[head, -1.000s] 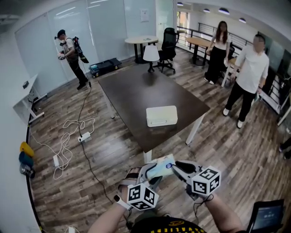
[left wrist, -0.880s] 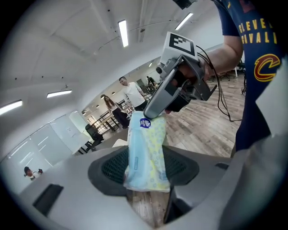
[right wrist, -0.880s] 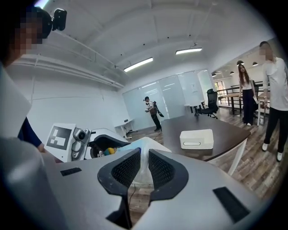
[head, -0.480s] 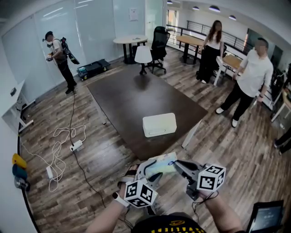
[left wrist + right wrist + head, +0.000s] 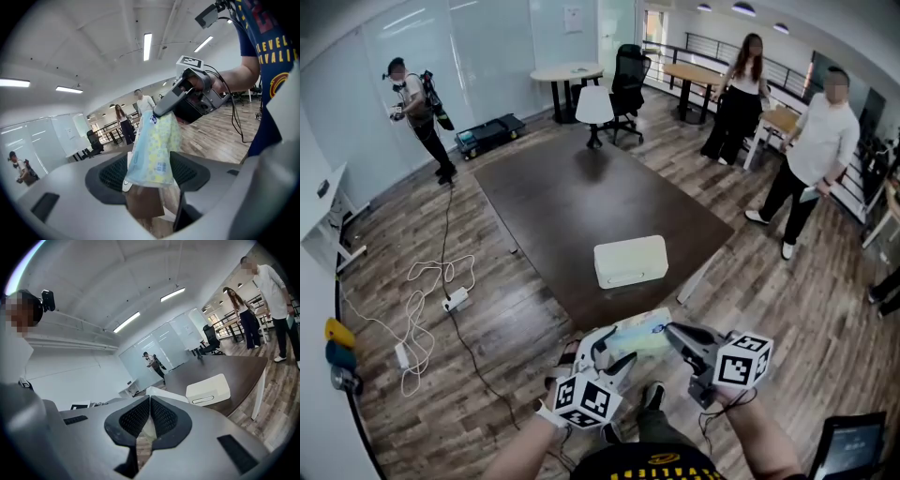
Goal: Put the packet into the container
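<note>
Table [image 5: 572, 202] ahead; right jaws clamp packet [image 5: 152, 147], between left jaws just opened.

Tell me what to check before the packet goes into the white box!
1. Right gripper shut on the pale blue-and-yellow soft plastic packet: ok.
2. Left gripper not squeezing it: ok; its jaws have just been opening, packet hanging between them.
3. White rectangular plastic container sitting on the dark brown table: ok.
4. Container's top open: cannot tell.
5. Packet above the container: not ok; it is held short of the container.
</note>
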{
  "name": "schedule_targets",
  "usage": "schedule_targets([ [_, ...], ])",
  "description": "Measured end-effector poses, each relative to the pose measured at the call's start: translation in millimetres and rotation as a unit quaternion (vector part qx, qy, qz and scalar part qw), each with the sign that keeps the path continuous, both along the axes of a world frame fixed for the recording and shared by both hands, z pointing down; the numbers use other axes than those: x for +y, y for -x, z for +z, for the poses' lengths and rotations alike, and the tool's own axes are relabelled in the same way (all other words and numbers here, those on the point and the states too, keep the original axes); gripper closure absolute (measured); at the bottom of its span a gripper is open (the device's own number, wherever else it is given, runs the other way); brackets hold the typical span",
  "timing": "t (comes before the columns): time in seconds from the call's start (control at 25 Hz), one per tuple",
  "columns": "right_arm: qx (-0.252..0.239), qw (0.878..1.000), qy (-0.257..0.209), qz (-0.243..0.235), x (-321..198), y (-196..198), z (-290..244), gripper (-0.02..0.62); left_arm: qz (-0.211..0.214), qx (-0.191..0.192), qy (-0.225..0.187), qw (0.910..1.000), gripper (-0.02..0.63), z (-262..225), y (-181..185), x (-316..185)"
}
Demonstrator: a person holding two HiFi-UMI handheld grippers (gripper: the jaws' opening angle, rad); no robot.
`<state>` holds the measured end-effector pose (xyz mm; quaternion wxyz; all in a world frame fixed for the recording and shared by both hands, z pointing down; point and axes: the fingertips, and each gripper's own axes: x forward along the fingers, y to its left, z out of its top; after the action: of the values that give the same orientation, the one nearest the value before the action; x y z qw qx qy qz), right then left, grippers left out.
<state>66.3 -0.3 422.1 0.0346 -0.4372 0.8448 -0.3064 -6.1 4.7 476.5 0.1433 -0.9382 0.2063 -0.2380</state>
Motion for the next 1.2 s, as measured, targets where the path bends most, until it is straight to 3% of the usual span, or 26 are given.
schedule_targets([
  [0.2,-0.007,1.0,-0.003,-0.019,-32.3,-7.2,0.4,0.578,-0.037,0.088,0.081,0.9922,0.328,-12.4,11.1,-21.4],
  [0.28,-0.015,0.999,-0.005,-0.027,-48.9,-13.8,-2.2,0.58,-0.056,0.146,0.128,0.9794,0.328,-24.5,15.2,-35.3],
  [0.32,-0.019,0.999,-0.007,-0.031,-57.6,-18.2,-3.7,0.58,-0.069,0.179,0.158,0.9688,0.328,-28.3,17.8,-44.3],
  [0.36,-0.022,0.999,-0.008,-0.033,-66.4,-23.5,-4.9,0.58,-0.082,0.211,0.192,0.9549,0.328,-29.5,20.3,-54.4],
  [0.44,-0.026,0.999,-0.009,-0.036,-83.8,-35.5,-6.6,0.58,-0.107,0.271,0.275,0.9163,0.328,-22.3,22.6,-76.1],
  [0.6,-0.025,0.998,-0.011,-0.048,-117.7,-57.4,-9.6,0.58,-0.123,0.371,0.424,0.8171,0.328,1.7,7.9,-116.4],
  [0.64,-0.026,0.998,-0.012,-0.052,-124.7,-61.4,-10.0,0.58,-0.124,0.388,0.443,0.7989,0.328,4.6,2.8,-125.3],
  [0.72,-0.032,0.998,-0.014,-0.059,-137.7,-67.9,-11.6,0.58,-0.127,0.405,0.461,0.7791,0.328,5.4,-9.1,-140.8],
  [0.8,-0.038,0.997,-0.013,-0.066,-148.9,-73.8,-12.3,0.58,-0.125,0.408,0.467,0.7745,0.33,2.7,-24.0,-151.2],
  [0.88,-0.046,0.996,-0.009,-0.074,-157.4,-79.1,-9.8,0.58,-0.123,0.403,0.466,0.7779,0.332,1.6,-38.3,-156.8],
  [0.96,-0.055,0.995,-0.007,-0.08,-165.9,-85.2,-6.1,0.58,-0.133,0.396,0.46,0.7836,0.401,2.9,-47.5,-163.6],
  [1.04,-0.061,0.995,-0.004,-0.083,-174.4,-89.9,-0.9,0.58,-0.147,0.404,0.453,0.7813,0.47,6.7,-48.6,-172.0],
  [1.12,-0.062,0.994,-0.001,-0.087,-181.3,-92.3,4.6,0.58,-0.16,0.411,0.446,0.7787,0.48,7.8,-46.3,-177.6],
  [1.2,-0.054,0.994,0.003,-0.092,-187.7,-94.2,8.7,0.58,-0.175,0.405,0.436,0.7843,0.487,7.0,-44.8,-182.8],
])
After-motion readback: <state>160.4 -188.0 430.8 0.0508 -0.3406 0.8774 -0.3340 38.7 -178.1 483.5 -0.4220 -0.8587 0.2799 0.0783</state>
